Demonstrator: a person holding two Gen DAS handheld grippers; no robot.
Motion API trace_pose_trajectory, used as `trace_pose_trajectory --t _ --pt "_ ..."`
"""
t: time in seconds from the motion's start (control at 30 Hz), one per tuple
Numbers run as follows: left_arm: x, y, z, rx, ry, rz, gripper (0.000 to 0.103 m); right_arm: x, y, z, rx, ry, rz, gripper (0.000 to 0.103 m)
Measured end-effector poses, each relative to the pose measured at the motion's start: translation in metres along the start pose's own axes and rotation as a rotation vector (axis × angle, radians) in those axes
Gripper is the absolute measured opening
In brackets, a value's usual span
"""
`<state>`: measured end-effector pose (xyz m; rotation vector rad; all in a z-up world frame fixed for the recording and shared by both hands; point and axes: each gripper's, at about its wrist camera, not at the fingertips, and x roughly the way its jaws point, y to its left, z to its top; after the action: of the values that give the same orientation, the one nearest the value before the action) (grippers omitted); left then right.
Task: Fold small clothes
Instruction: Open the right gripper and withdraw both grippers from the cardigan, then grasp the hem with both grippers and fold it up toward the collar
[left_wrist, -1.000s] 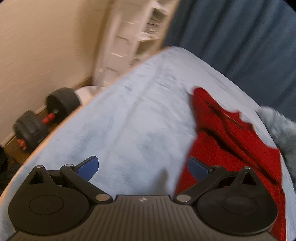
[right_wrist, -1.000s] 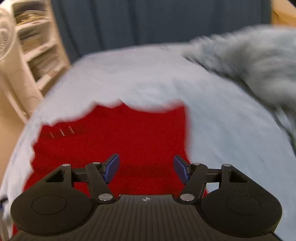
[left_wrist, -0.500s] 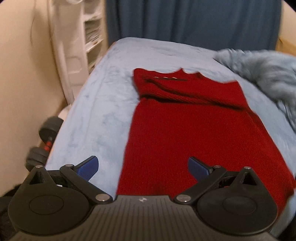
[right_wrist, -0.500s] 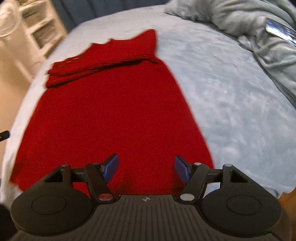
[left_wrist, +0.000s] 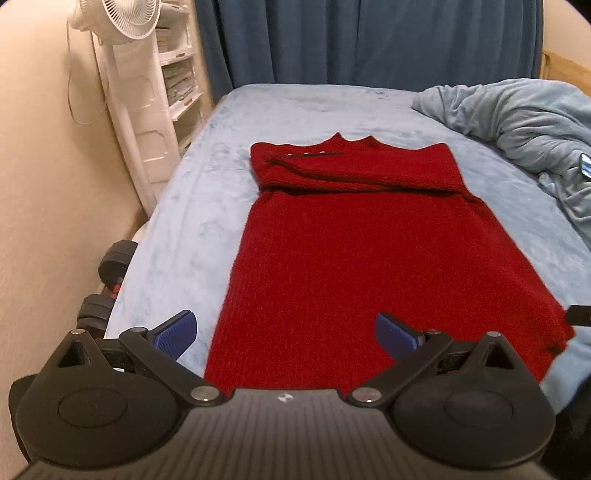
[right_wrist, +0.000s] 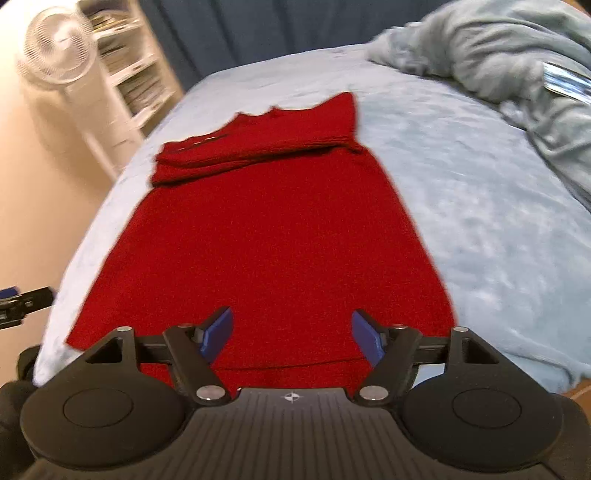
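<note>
A red knit garment (left_wrist: 362, 251) lies flat on the light blue bed (left_wrist: 192, 221), its sleeves folded across the chest at the far end. My left gripper (left_wrist: 284, 334) is open and empty above the garment's near hem, towards its left corner. In the right wrist view the same garment (right_wrist: 273, 229) stretches away from my right gripper (right_wrist: 291, 338), which is open and empty over the near hem. Part of the left gripper (right_wrist: 22, 304) shows at that view's left edge.
A rumpled grey-blue blanket (left_wrist: 524, 122) lies on the bed's right side with a shiny flat object (right_wrist: 565, 85) on it. A white fan (left_wrist: 129, 18) and white shelf (left_wrist: 177, 85) stand left of the bed. Dumbbells (left_wrist: 107, 280) lie on the floor. Dark blue curtains (left_wrist: 369, 40) hang behind.
Both grippers have pulled back towards the foot of the bed. The left view has swung right from the bed's left side to face the garment. Both stay open and empty.
</note>
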<state>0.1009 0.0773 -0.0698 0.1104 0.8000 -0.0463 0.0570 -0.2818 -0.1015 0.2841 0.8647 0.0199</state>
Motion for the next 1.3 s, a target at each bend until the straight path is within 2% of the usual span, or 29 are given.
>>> trace_pose_trajectory --t 0.07,0.2,0.27,0.37,0.47,0.53,0.63,0.73,0.8,0.83,0.87,0.9,0.93,1.0,1.13,1.23,1.3 --pt "0.021 0.006 0.002 0.015 0.007 0.021 0.103 0.014 -0.018 0.003 0.029 0.005 -0.041 0.075" --pt "0.083 0.024 0.004 0.064 0.094 0.066 0.103 0.049 -0.06 0.02 0.048 -0.015 -0.141 0.076" --pt "0.11 0.032 0.003 0.101 0.143 0.069 0.103 0.069 -0.079 0.026 0.039 0.015 -0.161 0.079" --pt "0.145 0.043 0.002 0.086 0.245 -0.022 0.103 0.1 -0.102 0.031 0.032 0.089 -0.18 0.079" --pt "0.169 0.053 -0.003 0.036 0.334 -0.113 0.103 0.124 -0.116 0.029 0.087 0.158 -0.092 0.082" --pt "0.173 0.062 -0.006 -0.027 0.337 -0.144 0.103 0.125 -0.112 0.025 0.108 0.13 -0.079 0.089" --pt "0.167 0.069 -0.009 -0.067 0.364 -0.2 0.103 0.12 -0.098 0.016 0.053 0.142 -0.011 0.087" --pt "0.156 0.066 -0.013 -0.064 0.379 -0.27 0.103 0.113 -0.094 0.004 0.06 0.169 0.078 0.087" --pt "0.151 0.064 -0.016 -0.07 0.372 -0.269 0.102 0.108 -0.09 0.0 0.054 0.17 0.096 0.079" --pt "0.149 0.064 -0.015 -0.091 0.371 -0.252 0.092 0.106 -0.088 -0.001 0.05 0.17 0.101 0.054" --pt "0.147 0.064 -0.014 -0.117 0.373 -0.24 0.063 0.105 -0.087 0.001 0.076 0.179 0.122 0.022" --pt "0.142 0.067 -0.01 -0.152 0.364 -0.235 0.038 0.103 -0.085 0.003 0.108 0.182 0.122 0.02" --pt "0.138 0.072 -0.005 -0.199 0.357 -0.247 0.02 0.1 -0.082 0.007 0.123 0.179 0.114 0.02" --pt "0.122 0.08 0.004 -0.275 0.325 -0.253 0.019 0.089 -0.071 0.015 0.108 0.155 0.094 0.019" --pt "0.073 0.072 0.012 -0.236 0.231 -0.25 0.018 0.052 -0.06 0.034 0.079 0.083 0.132 0.018" --pt "0.034 0.072 0.002 -0.254 0.196 -0.26 0.015 0.009 -0.06 0.034 0.077 0.036 0.188 0.017" --pt "0.011 0.07 -0.008 -0.27 0.202 -0.269 0.015 -0.015 -0.063 0.027 0.093 0.032 0.208 0.017"
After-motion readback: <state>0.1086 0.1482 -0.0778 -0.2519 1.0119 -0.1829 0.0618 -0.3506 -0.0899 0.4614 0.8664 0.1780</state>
